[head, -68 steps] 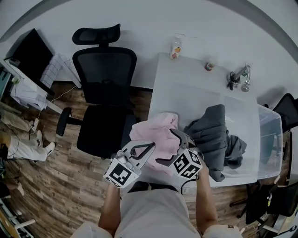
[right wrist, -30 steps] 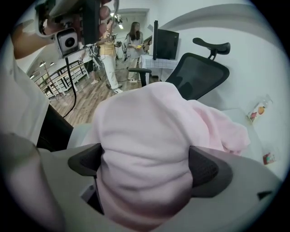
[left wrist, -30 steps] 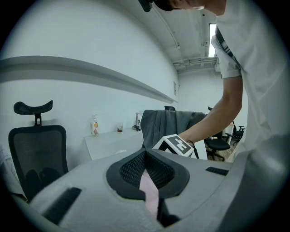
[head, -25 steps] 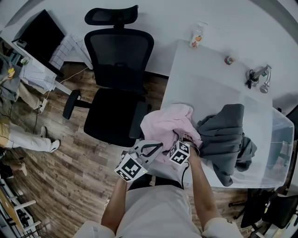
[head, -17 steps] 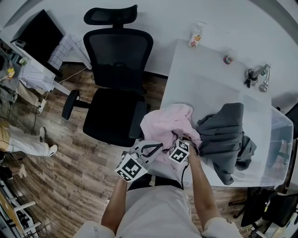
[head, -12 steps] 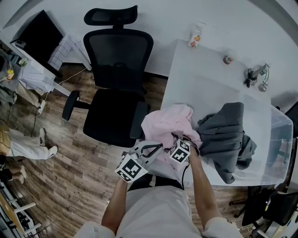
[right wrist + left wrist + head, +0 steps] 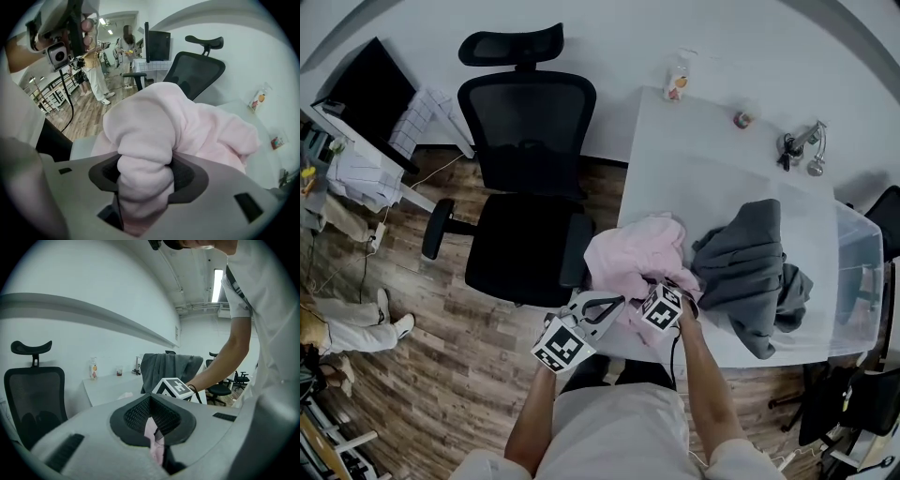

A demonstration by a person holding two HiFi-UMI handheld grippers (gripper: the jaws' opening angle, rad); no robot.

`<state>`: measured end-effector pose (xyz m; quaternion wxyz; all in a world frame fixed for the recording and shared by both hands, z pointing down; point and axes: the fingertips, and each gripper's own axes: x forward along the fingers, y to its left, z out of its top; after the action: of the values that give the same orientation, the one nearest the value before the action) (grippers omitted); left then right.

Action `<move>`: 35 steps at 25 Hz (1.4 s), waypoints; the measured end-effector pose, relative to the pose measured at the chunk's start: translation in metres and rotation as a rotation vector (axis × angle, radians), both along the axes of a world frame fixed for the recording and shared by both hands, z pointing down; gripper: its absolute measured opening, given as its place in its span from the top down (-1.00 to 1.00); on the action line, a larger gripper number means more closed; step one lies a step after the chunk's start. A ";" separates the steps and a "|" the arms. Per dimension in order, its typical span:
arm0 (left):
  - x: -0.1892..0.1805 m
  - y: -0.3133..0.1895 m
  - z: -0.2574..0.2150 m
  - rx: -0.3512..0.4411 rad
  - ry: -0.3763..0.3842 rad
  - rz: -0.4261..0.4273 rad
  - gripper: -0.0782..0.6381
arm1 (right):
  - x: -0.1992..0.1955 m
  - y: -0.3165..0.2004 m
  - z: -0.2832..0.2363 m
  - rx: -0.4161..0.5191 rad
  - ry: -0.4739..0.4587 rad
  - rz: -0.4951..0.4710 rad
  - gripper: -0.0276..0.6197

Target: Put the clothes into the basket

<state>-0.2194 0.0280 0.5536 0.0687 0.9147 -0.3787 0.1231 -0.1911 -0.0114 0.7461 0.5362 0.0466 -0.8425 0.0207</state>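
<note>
- The right gripper has just been closing its jaws and now pinches a thick rolled fold of the pink garment. The pads press into the cloth on both sides, so the bite looks deep enough to carry weight.
- The left gripper is pressed together on only a thin sliver of the same pink cloth — a hold that, I judge, could slip once the load comes on.
- The pink garment sits bunched at the near left corner of the table, partly over the edge. The basket, a clear bin, stands at the table's right end, well apart from it.
- The grey garment lies between the two. The lift should therefore go up first, high enough that trailing cloth clears it rather than dragging it along.
- Keep both grips firm and raise the hands together — spreading them a little would stop the bundle sagging.
- Let go only when the bulk hangs inside the basket's walls, since a sleeve left on the rim could pull it back out.
</note>
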 end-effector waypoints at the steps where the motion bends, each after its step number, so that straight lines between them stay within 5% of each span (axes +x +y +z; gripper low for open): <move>1: 0.001 0.000 0.000 0.002 0.000 0.004 0.78 | 0.000 -0.001 -0.001 0.002 -0.007 0.007 0.14; 22: 0.041 -0.003 -0.025 0.046 -0.042 0.074 0.78 | 0.019 -0.001 -0.092 0.037 -0.271 0.228 0.29; 35: 0.053 -0.003 -0.085 0.145 -0.101 0.116 0.78 | 0.026 -0.007 -0.183 0.172 -0.402 0.263 0.29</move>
<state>-0.1666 0.0247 0.4691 -0.0242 0.9304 -0.3358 0.1452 -0.1650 -0.0187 0.5633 0.3445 0.1963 -0.9176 0.0276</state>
